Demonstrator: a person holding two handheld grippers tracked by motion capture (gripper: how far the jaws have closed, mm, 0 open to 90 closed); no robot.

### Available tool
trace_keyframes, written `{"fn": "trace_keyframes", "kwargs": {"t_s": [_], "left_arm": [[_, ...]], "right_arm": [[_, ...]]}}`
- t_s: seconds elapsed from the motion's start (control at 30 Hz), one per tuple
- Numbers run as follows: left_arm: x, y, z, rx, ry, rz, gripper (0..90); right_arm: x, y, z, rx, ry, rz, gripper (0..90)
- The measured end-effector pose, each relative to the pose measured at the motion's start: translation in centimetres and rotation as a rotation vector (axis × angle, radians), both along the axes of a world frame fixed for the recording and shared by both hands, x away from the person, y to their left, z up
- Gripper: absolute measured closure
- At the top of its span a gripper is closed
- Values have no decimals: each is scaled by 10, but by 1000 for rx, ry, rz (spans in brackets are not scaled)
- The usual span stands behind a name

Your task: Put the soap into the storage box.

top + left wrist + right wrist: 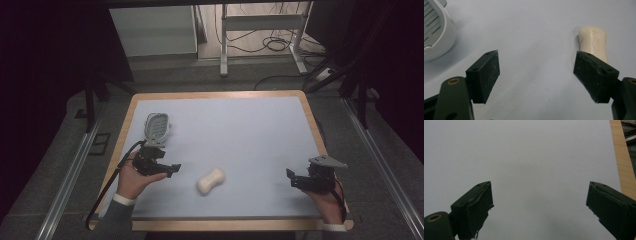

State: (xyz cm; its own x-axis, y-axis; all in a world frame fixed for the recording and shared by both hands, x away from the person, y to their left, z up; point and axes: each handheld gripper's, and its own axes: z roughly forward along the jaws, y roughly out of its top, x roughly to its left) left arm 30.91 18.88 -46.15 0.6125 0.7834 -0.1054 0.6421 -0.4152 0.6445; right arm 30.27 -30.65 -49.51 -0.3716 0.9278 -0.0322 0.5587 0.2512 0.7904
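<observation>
Pale blue table [260, 130] has a soap bar [210, 181] lying near the front, between both hands. Left gripper [161, 167] is closer, and its jaws are wide open with nothing inside; the soap's long side points slanted toward it. Right gripper [300, 181] waits far off, jaws wide open and empty too.
</observation>
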Motion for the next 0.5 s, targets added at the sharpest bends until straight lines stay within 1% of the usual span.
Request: {"fn": "trace_keyframes", "kwargs": {"t_s": [0.03,0.1,0.2,0.23,0.37,0.4,0.5], "left_arm": [[1,-4,0,4,2,-9,214],[2,-5,0,2,6,-17,213],[3,-8,-1,36,12,-28,213],[5,-10,-1,39,13,-27,212],[6,-13,-1,42,13,-31,213],[7,-16,-1,47,12,-37,213],[9,-21,-2,40,18,-50,214]], "right_arm": [[0,0,0,-2,-1,3,68],[0,0,0,-3,2,0,68],[0,0,-1,-5,2,-3,68],[0,-1,-1,-6,4,-5,68],[1,-1,-1,-4,7,-11,67],[1,-1,-1,-5,7,-11,67],[1,0,-2,-4,7,-9,68]]}}
